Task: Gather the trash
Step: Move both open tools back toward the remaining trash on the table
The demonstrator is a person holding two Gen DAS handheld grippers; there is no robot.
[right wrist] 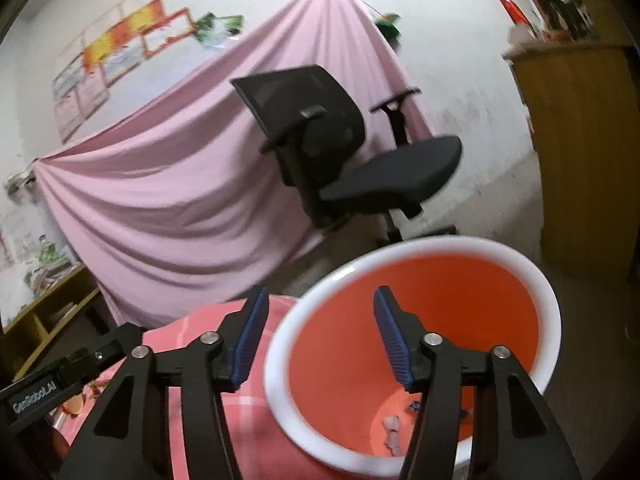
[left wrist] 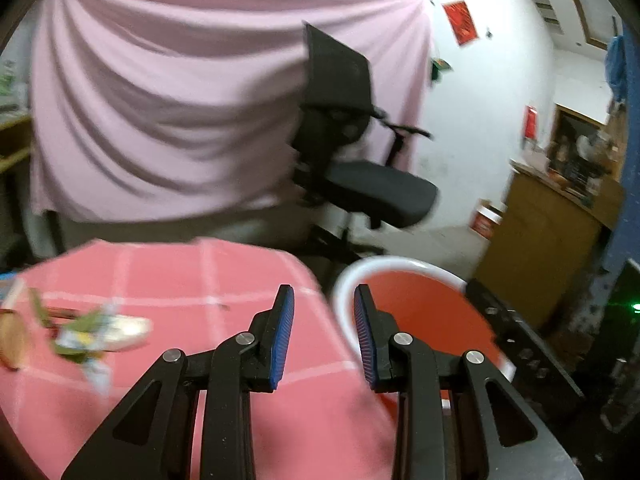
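Observation:
An orange bin with a white rim (right wrist: 536,292) stands beside the pink checked table (left wrist: 168,280); a few small scraps (right wrist: 394,430) lie at its bottom. It also shows in the left wrist view (left wrist: 400,266). My right gripper (right wrist: 318,340) is open and empty above the bin's near rim. My left gripper (left wrist: 324,334) is open and empty over the table's right edge next to the bin. A blurred pile of trash wrappers (left wrist: 98,332) lies on the table to the far left, beside a round tan object (left wrist: 14,344).
A black office chair (left wrist: 356,168) stands behind the table and bin, in front of a pink draped sheet (left wrist: 168,100). A wooden cabinet (left wrist: 548,232) is at the right, and low wooden shelves (right wrist: 52,312) are at the left. The other gripper's black body (right wrist: 60,380) shows at lower left.

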